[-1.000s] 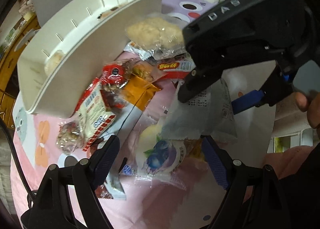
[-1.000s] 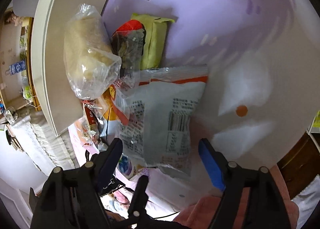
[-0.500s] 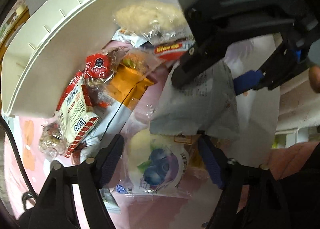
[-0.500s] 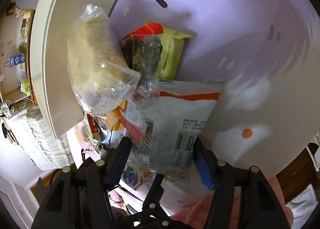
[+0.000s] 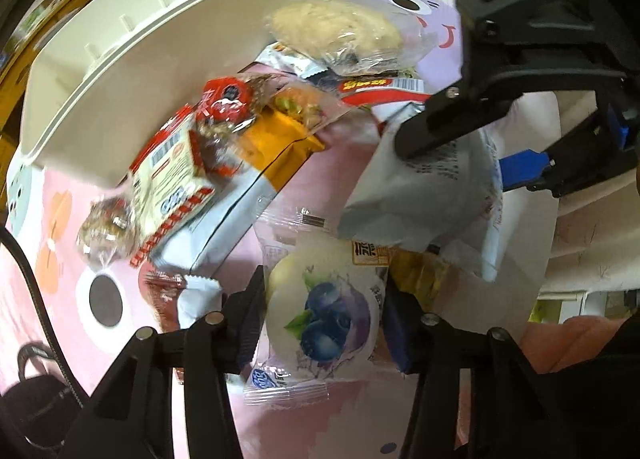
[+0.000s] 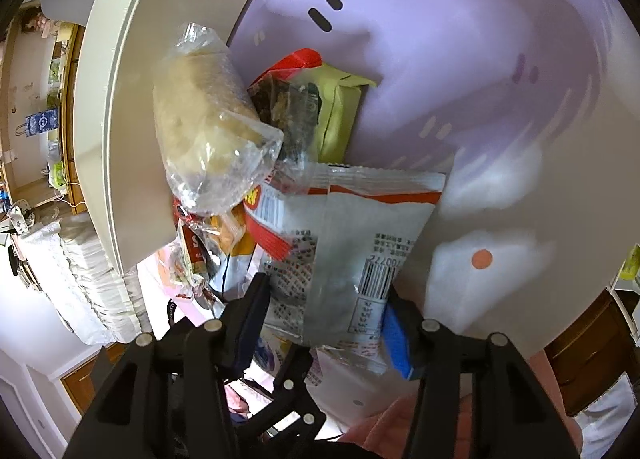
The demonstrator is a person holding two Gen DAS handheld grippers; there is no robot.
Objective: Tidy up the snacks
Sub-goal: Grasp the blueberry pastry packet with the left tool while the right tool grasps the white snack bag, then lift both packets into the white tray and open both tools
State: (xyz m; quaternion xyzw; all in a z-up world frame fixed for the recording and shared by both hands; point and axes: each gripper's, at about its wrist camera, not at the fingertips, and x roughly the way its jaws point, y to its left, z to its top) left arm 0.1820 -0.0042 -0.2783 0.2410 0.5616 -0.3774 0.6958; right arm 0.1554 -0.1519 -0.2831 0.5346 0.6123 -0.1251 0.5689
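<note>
A heap of snack packets lies on a cartoon-print cloth beside a white tray [image 5: 120, 59]. My left gripper [image 5: 322, 319] points down over a round blueberry bun packet [image 5: 324, 311]. Its jaws are closing, and both pads touch the wrapper's sides. My right gripper [image 6: 324, 315] is closing too, its pads pressing a silver packet with a barcode [image 6: 360, 243]. In the left wrist view the right gripper [image 5: 456, 159] holds that silver packet [image 5: 432, 195], creased and raised above the bun packet.
A bread roll in a clear bag [image 6: 200, 131] leans on the white tray's wall [image 6: 120, 99]. A red-and-white biscuit pack [image 5: 168, 179], an orange packet [image 5: 276, 147] and a yellow-green packet [image 6: 340, 107] crowd the heap. The purple cloth [image 6: 440, 39] spreads to the right.
My left gripper sank onto the blueberry bun packet and its jaws narrowed around it. The right jaws closed on the silver packet, which creased and lifted.
</note>
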